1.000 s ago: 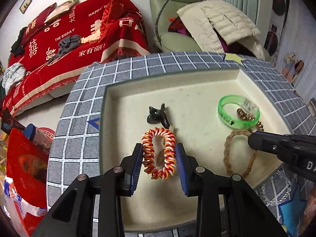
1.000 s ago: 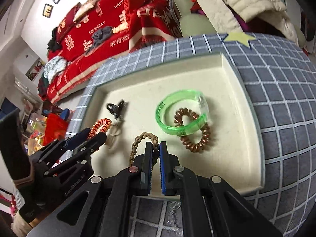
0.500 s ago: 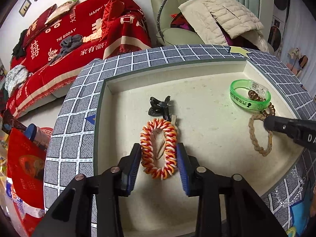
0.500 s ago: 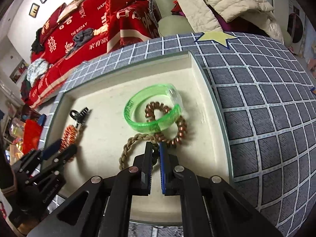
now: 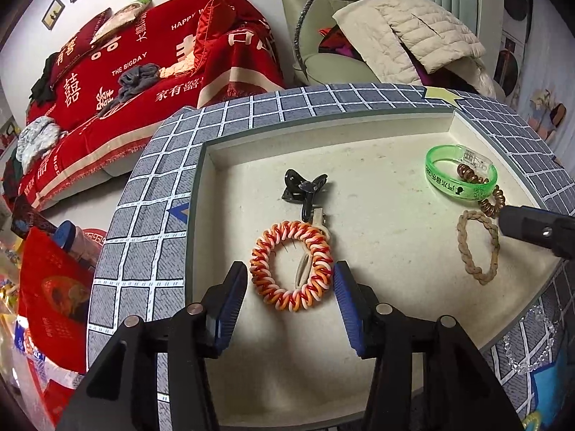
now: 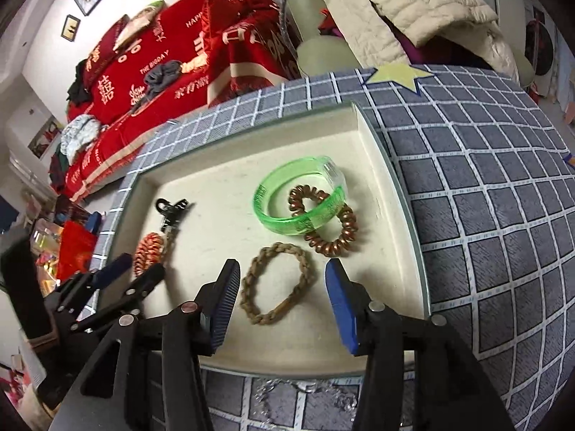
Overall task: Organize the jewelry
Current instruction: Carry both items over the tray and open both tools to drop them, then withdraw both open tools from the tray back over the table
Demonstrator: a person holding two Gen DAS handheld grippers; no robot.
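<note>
left gripper (image 5: 290, 296) opening, clear of spiral tie (image 5: 291, 265) | right gripper (image 6: 282, 300) opening around braided tie (image 6: 278, 282) | advice: lift straight, avoid snagging.

glossy plastic bangle (image 6: 300, 201), matt felt tray (image 6: 230, 215)

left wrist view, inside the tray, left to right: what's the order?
black claw clip → orange-and-white spiral hair tie → tan braided hair tie. The green bangle and brown coil tie share its span and are left out.
</note>
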